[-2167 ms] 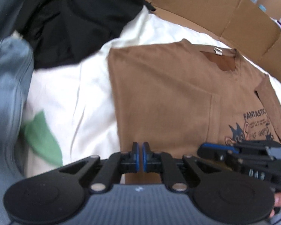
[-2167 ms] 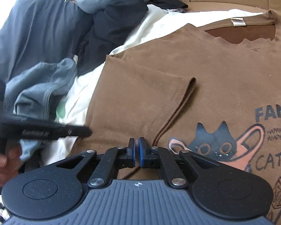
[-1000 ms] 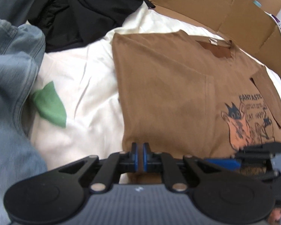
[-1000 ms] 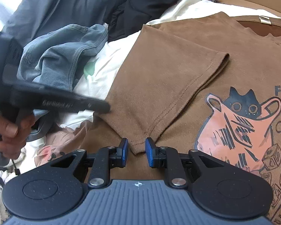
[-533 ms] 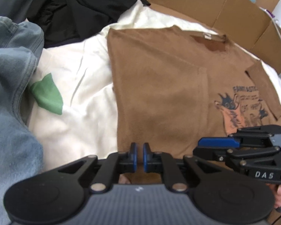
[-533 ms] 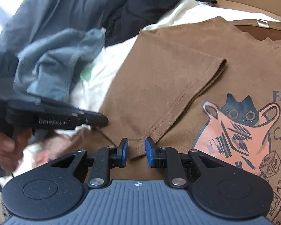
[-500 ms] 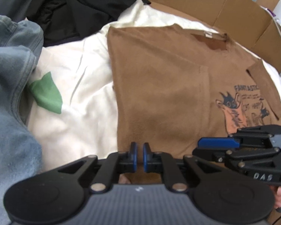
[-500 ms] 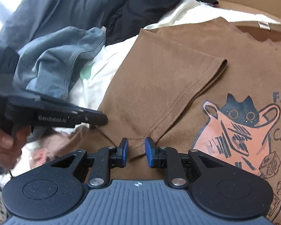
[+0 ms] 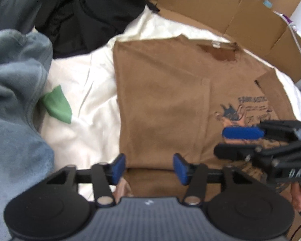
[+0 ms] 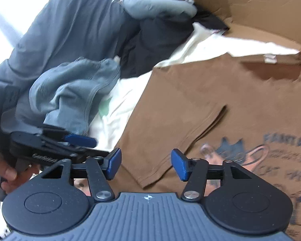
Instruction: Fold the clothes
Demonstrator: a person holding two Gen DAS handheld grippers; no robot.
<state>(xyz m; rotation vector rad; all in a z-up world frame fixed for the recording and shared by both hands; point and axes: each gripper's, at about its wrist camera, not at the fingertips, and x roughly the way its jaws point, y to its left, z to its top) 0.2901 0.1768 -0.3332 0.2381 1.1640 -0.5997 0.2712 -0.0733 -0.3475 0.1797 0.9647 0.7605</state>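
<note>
Jaws of your left gripper (image 9: 148, 167) and right gripper (image 10: 146, 164) have just been opening; both now stand apart, nothing pinched. Brown cotton T-shirt with cat print (image 9: 170, 100) lies flat on the cream sheet (image 9: 86, 84), left side folded in, its near hem below both grippers. Grey and black clothes (image 10: 74, 92) are heaped along the sheet's left edge.

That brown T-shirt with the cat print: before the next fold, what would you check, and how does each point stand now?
1. Left gripper open, jaws just opened, nothing between: ok.
2. Right gripper open, jaws just opened, nothing held: ok.
3. Brown T-shirt lies flat on the white sheet: ok.
4. Its one side with the sleeve folded inward: ok.
5. Other sleeve folded in: not ok.
6. Grey clothes clear of the shirt: ok.
</note>
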